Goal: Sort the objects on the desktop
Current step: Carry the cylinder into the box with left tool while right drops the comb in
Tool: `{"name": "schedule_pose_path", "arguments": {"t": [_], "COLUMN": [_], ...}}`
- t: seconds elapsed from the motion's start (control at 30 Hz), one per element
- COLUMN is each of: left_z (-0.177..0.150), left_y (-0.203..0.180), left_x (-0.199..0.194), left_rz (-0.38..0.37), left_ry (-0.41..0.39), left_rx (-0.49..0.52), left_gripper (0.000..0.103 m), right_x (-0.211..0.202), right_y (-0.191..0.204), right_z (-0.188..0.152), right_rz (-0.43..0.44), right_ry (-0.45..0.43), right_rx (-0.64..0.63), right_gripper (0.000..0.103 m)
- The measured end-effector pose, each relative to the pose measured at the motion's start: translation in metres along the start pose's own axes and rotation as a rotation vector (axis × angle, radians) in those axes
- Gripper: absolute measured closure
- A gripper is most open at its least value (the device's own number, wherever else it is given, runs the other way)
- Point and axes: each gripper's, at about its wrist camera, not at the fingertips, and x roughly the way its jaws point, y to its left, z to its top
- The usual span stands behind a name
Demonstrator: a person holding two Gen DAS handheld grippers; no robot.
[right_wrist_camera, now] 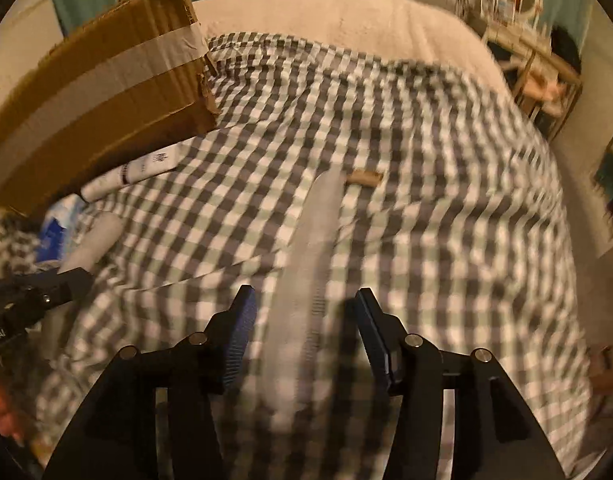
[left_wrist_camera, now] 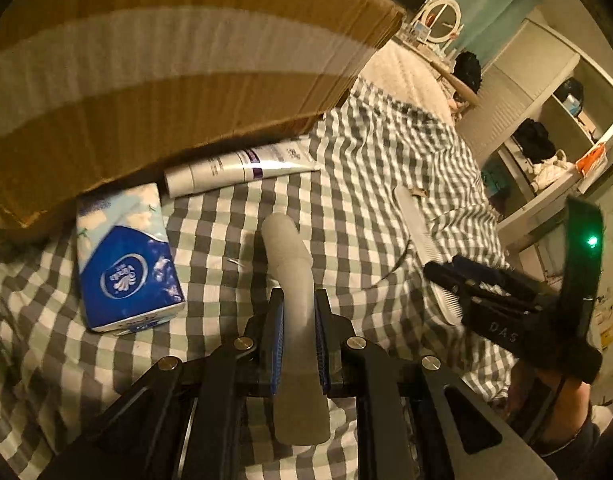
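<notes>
- Gripping a pale grey curved handle-like object (left_wrist_camera: pixel 296 292), the left gripper (left_wrist_camera: pixel 298 308) has both blue-padded fingers pressed against its sides, so it's clamped tight; hard to say what the object actually is, looks like a smooth bent bar that pokes out past the fingertips and also runs back under the gripper
- everything sits on a grey, white and pale green checked cloth (left_wrist_camera: pixel 366 168) that's rumpled in places
- blue and white tissue pack (left_wrist_camera: pixel 124 264) lies flat on the cloth to the left of the held object, near it but apart
- white tube (left_wrist_camera: pixel 242 170) with a purple band lies on its side just beyond the pack, right up against the bottom edge of a big cardboard box (left_wrist_camera: pixel 166 64) with a wide tape strip across it
- right gripper (right_wrist_camera: pixel 304 306) hangs low over the cloth with its fingers spread well apart, nothing between them gripped
- a long white comb (right_wrist_camera: pixel 306 240) lies on the cloth running away from that gap, its near end between the spread fingers; the right wrist view is motion-blurred so can't tell if the pads touch it
- small tan scrap (right_wrist_camera: pixel 364 178) sits just beside the comb's far end
- in the left wrist view the right gripper sits over the comb's near end, well to the right of the held object
</notes>
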Motion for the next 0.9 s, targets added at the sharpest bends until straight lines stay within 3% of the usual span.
{"name": "schedule_pose_path", "arguments": {"t": [0.1, 0.27, 0.33, 0.4, 0.6, 0.63, 0.67, 0.8, 0.9], "left_z": [-0.001, -0.003, -0.003, -0.002, 0.001, 0.001, 0.003, 0.008, 0.008], "left_y": [-0.002, -0.007, -0.007, -0.006, -0.009, -0.011, -0.013, -0.022, -0.025], "left_x": [0.01, 0.017, 0.017, 0.015, 0.002, -0.003, -0.009, -0.038, -0.05], "left_rz": [0.01, 0.033, 0.032, 0.028, 0.012, 0.006, -0.006, -0.067, -0.068], "left_ry": [0.014, 0.022, 0.021, 0.02, 0.001, -0.011, -0.025, -0.105, -0.129], "left_rx": [0.015, 0.046, 0.042, 0.035, 0.034, 0.038, 0.045, 0.061, 0.087], "left_gripper": [0.089, 0.089, 0.089, 0.089, 0.089, 0.089, 0.089, 0.089, 0.089], "right_x": [0.002, 0.023, 0.027, 0.025, -0.002, -0.012, -0.024, -0.063, -0.068], "right_y": [0.003, 0.011, 0.012, 0.011, 0.007, 0.007, 0.006, 0.006, 0.009], "right_z": [0.002, 0.005, 0.007, 0.008, 0.006, 0.007, 0.009, 0.016, 0.012], "right_rz": [-0.027, -0.016, -0.029, -0.037, 0.005, 0.022, 0.041, 0.105, 0.12], "right_ry": [-0.032, -0.009, -0.006, -0.006, -0.052, -0.072, -0.099, -0.169, -0.154], "right_rx": [-0.047, -0.076, -0.076, -0.067, -0.016, 0.001, 0.018, 0.063, 0.085], "right_gripper": [0.052, 0.053, 0.075, 0.076, 0.079, 0.083, 0.1, 0.1, 0.1]}}
